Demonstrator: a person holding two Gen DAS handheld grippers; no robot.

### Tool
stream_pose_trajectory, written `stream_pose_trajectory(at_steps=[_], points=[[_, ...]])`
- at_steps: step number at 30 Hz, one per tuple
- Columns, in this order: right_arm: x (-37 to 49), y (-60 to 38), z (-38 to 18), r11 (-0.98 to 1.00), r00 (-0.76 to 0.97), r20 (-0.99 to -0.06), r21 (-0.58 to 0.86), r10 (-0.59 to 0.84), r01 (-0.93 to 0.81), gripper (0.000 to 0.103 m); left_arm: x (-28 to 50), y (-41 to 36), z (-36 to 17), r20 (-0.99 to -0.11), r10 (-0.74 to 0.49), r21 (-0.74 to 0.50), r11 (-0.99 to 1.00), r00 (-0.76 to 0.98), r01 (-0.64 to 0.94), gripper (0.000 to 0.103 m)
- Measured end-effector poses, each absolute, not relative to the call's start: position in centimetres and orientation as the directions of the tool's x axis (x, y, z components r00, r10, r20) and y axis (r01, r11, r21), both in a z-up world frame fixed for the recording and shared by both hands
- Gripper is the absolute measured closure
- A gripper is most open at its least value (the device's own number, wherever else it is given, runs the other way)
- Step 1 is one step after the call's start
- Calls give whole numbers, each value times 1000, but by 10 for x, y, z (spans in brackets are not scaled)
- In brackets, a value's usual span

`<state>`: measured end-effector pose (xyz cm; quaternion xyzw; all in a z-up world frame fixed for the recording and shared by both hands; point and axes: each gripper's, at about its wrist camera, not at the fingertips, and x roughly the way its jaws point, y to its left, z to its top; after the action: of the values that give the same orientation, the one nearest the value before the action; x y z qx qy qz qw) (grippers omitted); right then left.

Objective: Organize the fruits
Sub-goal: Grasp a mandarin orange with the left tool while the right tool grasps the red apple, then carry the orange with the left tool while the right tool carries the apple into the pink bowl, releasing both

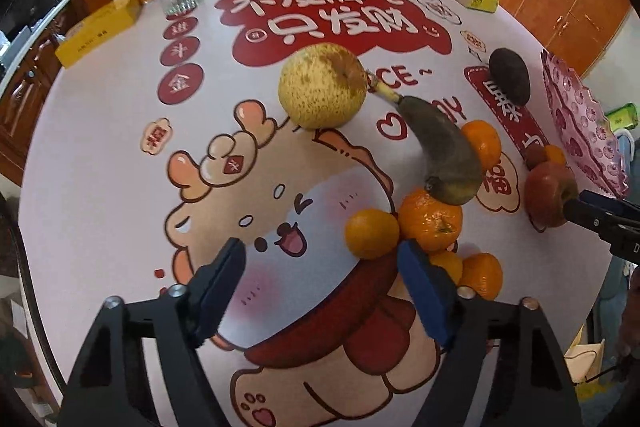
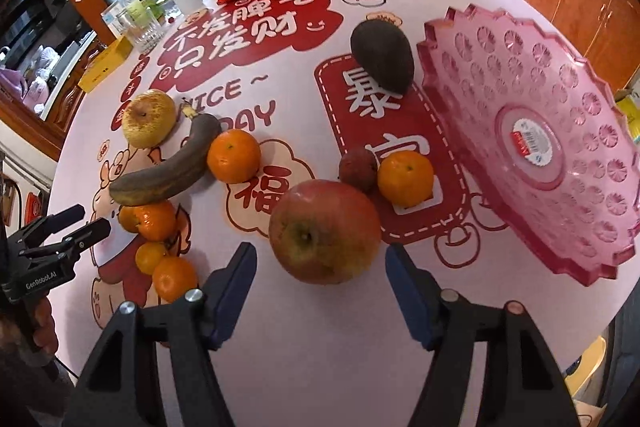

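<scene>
Both your grippers stand part open, gripping nothing. Left gripper (image 1: 320, 267) is beside the mandarin cluster (image 1: 430, 223); its right finger hides part of one. Right gripper (image 2: 320, 269) is just short of the apple (image 2: 324, 231). Pink tray (image 2: 532, 143) is cut off at the frame edge.

**Readable Print on Cloth and Tool**

The tablecloth (image 2: 304, 327) carried "NICE ~" above a partly hidden "DAY", large Chinese lines 不发脾气 只发财, and 暴富 and 福 in red panels. The left tool (image 2: 86, 223) bore "GenRobot.AI" on its body.
</scene>
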<state>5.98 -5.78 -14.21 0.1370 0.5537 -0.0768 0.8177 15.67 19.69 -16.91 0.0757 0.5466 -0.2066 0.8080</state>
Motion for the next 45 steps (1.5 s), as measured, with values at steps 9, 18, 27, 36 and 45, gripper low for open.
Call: stream_pose_trajectory(at_steps=[9,18,27,36,45], points=[[67,-57,-160,945,343,-939,127,17,301,36,161,181,-184,-912,-320,-156,849,257,504,51],[70,-59,-164,944,344,-939,122,10,308,34,174,176,-190,-888,-398,-223,810,229,543,58],[77,-59,-171,941,330,-944,110,-2,319,31,184,179,-196,-855,-486,-325,775,182,541,71],[76,-57,-171,943,339,-941,101,-13,316,33,177,179,-191,-881,-422,-259,809,215,528,75],[65,-54,-161,945,346,-938,127,15,303,33,159,201,-164,-894,-354,-201,865,275,461,76]])
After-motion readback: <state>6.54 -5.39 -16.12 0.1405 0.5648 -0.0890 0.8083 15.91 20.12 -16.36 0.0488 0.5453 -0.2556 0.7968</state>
